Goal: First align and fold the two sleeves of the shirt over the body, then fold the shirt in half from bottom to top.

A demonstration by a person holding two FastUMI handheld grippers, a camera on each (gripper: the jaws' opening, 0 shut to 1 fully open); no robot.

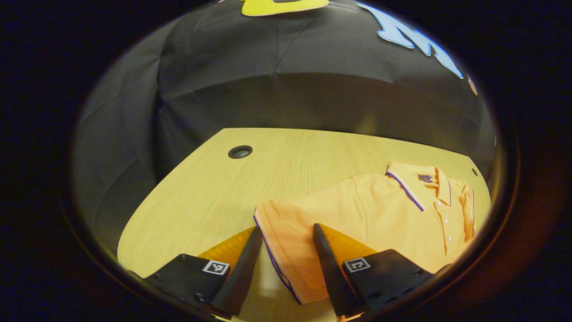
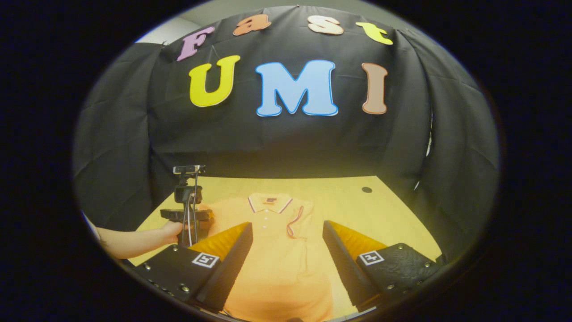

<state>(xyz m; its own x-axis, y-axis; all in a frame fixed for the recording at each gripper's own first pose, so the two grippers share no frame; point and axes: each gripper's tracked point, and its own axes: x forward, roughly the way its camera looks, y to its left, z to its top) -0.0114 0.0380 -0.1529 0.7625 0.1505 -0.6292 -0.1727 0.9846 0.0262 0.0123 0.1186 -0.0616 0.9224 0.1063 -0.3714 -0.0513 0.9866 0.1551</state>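
While the orange polo shirt (image 2: 279, 250) lies flat and face up on the wooden table (image 1: 210, 188), collar toward the booth's far wall, one sleeve (image 2: 297, 219) already appears folded across the chest in the right gripper view, its trimmed cuff lying just beside the button placket. That leaves the other sleeve (image 1: 286, 241) as the step in hand, by my reading: in the left gripper view it spreads out sideways from the body, cuff edge nearest the camera. The left gripper (image 1: 283, 237) hovers over that cuff with its jaws spread wide, one finger on each side of the striped hem, holding nothing yet. The right gripper (image 2: 286, 232) is likewise agape and empty, poised above the lower body of the shirt. To do this well, the left gripper should come down squarely on the cuff edge and pinch both layers of the sleeve (a single layer would drag and twist), then lift only slightly and carry the cuff across toward the placket so the fold line runs straight down from the shoulder seam. Matching the first sleeve keeps the body a neat rectangle for the later bottom-to-top fold. Farther off in the right gripper view, a hand (image 2: 172, 230) holds the other tool's handle.
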